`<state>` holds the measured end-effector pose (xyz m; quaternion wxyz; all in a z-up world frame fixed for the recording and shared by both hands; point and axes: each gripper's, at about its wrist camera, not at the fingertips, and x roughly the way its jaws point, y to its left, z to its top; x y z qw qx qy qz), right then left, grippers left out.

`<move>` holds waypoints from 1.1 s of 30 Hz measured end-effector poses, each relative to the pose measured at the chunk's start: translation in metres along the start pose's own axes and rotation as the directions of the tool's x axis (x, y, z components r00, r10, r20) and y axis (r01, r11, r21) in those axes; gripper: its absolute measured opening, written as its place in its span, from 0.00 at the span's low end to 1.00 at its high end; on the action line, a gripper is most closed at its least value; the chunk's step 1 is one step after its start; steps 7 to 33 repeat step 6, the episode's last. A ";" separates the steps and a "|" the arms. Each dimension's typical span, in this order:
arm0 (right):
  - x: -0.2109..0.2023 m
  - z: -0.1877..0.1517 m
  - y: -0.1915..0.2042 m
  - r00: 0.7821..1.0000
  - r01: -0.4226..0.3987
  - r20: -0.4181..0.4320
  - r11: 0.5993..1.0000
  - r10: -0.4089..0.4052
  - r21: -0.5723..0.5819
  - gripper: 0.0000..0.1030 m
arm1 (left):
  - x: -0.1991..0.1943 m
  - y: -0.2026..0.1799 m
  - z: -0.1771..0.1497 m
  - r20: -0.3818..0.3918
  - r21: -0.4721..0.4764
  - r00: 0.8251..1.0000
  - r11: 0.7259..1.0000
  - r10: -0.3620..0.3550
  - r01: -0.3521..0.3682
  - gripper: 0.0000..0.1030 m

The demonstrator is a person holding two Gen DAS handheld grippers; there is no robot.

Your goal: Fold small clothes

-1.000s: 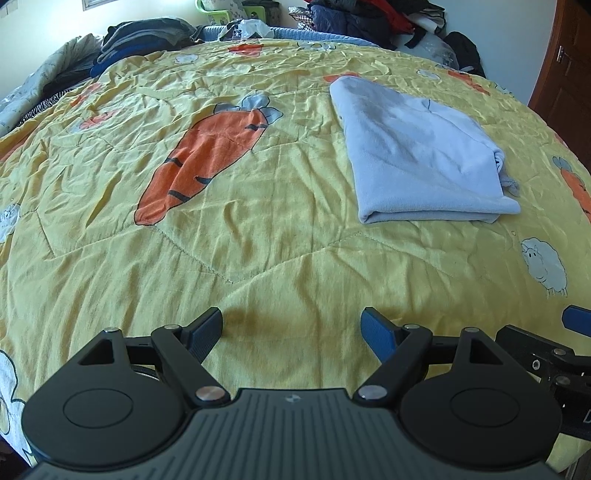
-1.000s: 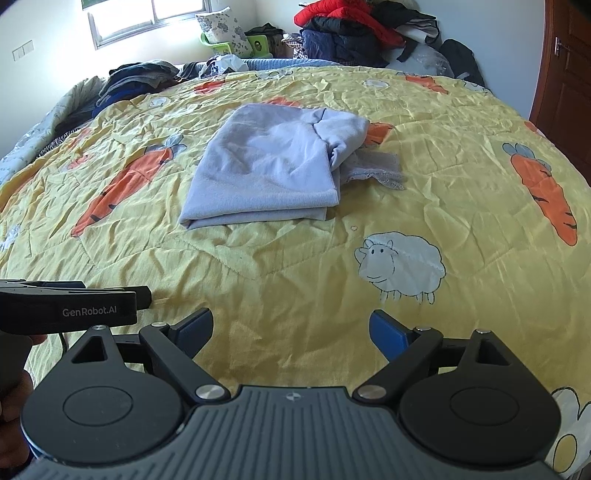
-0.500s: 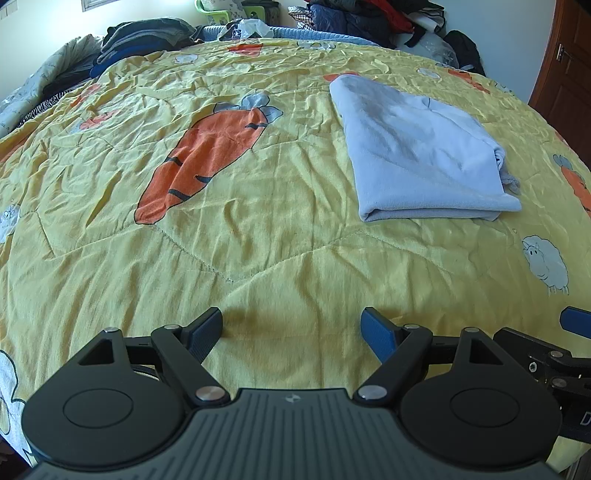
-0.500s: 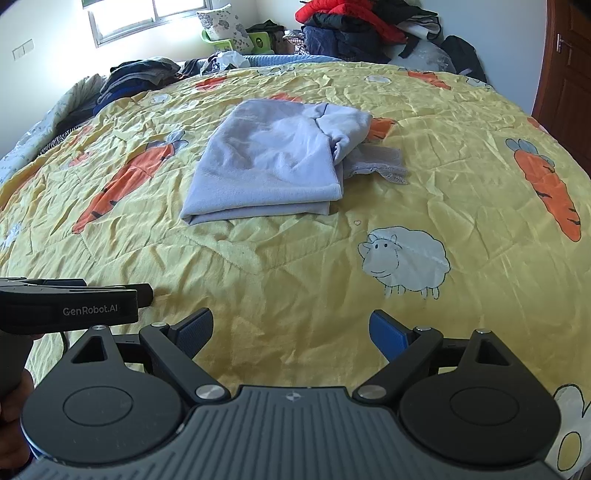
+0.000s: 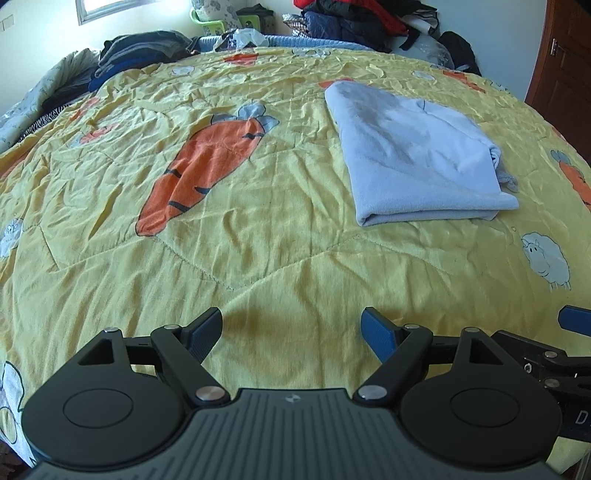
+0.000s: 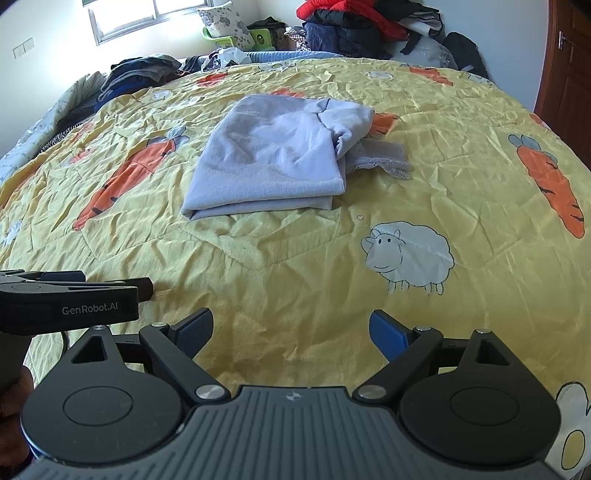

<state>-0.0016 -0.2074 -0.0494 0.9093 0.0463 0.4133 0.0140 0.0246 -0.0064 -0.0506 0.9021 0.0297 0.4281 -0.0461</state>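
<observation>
A light blue-grey garment (image 5: 417, 155) lies folded in a rough rectangle on the yellow quilt (image 5: 258, 240), with a lace-trimmed bit (image 6: 384, 158) sticking out at its right side. It also shows in the right wrist view (image 6: 273, 158). My left gripper (image 5: 292, 330) is open and empty, low over the quilt, well short of the garment and to its left. My right gripper (image 6: 291, 328) is open and empty, near the quilt's front, short of the garment. The left gripper's body (image 6: 66, 301) shows at the left of the right wrist view.
Piles of clothes (image 6: 354, 22) sit at the back of the bed, and dark folded clothes (image 5: 140, 48) lie at the back left. A wooden door (image 6: 569, 74) stands at the right. The quilt has carrot (image 5: 207, 166) and sheep (image 6: 406, 254) prints.
Both grippers have drawn back and tilted up a little, so the garment sits slightly lower in both views. Both stay open and empty. The garment has not moved.
</observation>
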 end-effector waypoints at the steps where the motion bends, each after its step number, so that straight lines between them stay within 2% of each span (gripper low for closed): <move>1: 0.000 0.000 0.000 1.000 0.000 0.000 1.000 0.000 0.001 0.87 | -0.001 0.000 0.000 0.012 -0.001 1.000 1.000 0.004 -0.004 0.80; 4: 0.002 -0.001 -0.001 1.000 -0.003 -0.003 1.000 0.003 0.008 0.87 | -0.003 0.003 0.002 0.035 -0.010 0.999 1.000 0.010 -0.010 0.80; 33: 0.003 -0.001 -0.003 1.000 -0.006 -0.002 1.000 0.006 0.013 0.87 | -0.002 0.007 0.003 0.032 -0.023 0.999 1.000 -0.004 0.004 0.80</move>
